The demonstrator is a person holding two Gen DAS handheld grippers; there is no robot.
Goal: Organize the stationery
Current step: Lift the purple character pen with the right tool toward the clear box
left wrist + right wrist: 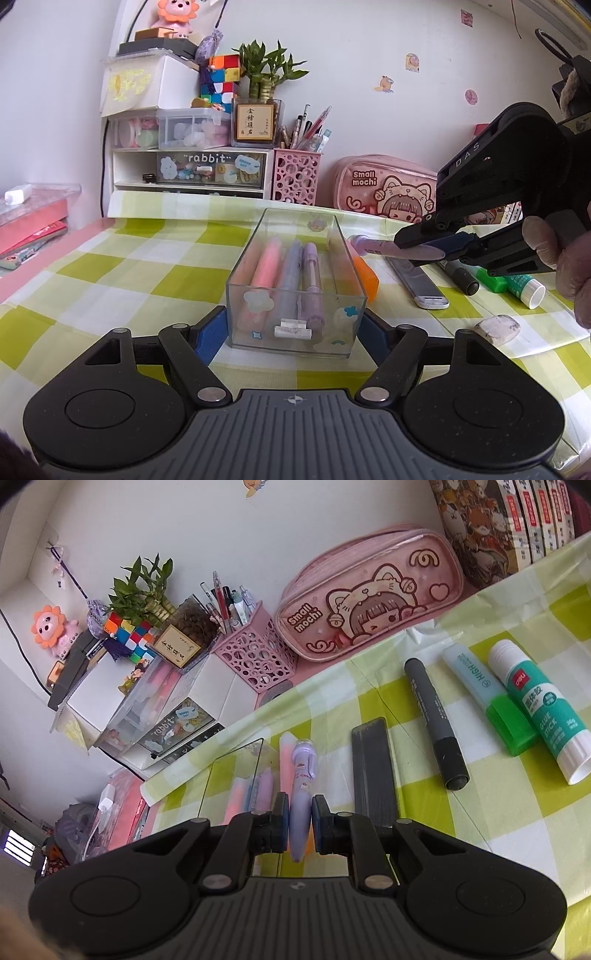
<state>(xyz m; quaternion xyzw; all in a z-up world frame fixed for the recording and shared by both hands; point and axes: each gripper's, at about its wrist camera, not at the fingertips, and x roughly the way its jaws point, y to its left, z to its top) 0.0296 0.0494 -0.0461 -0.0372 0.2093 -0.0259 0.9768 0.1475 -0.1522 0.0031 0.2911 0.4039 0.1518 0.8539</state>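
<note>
A clear plastic box point(242, 273) stands on the green checked tablecloth with a pink highlighter point(264, 266), a grey-blue pen point(290, 273) and a purple pen point(311, 273) lying in it. My left gripper point(293, 332) is shut on the box's near end, one blue pad on each side wall. My right gripper point(300, 812) is shut on a lilac pen point(303, 768). In the left wrist view the right gripper point(439, 247) holds this lilac pen point(373, 245) just right of the box's far rim, tip toward the box. An orange highlighter point(365, 277) lies against the box's right wall.
On the cloth right of the box lie a flat grey case point(373, 771), a black marker point(436, 720), a green-capped highlighter point(487, 701), a glue stick point(539, 716) and an eraser point(496, 328). A pink pen cup point(295, 177), pencil case point(384, 192) and drawer unit point(192, 170) line the back.
</note>
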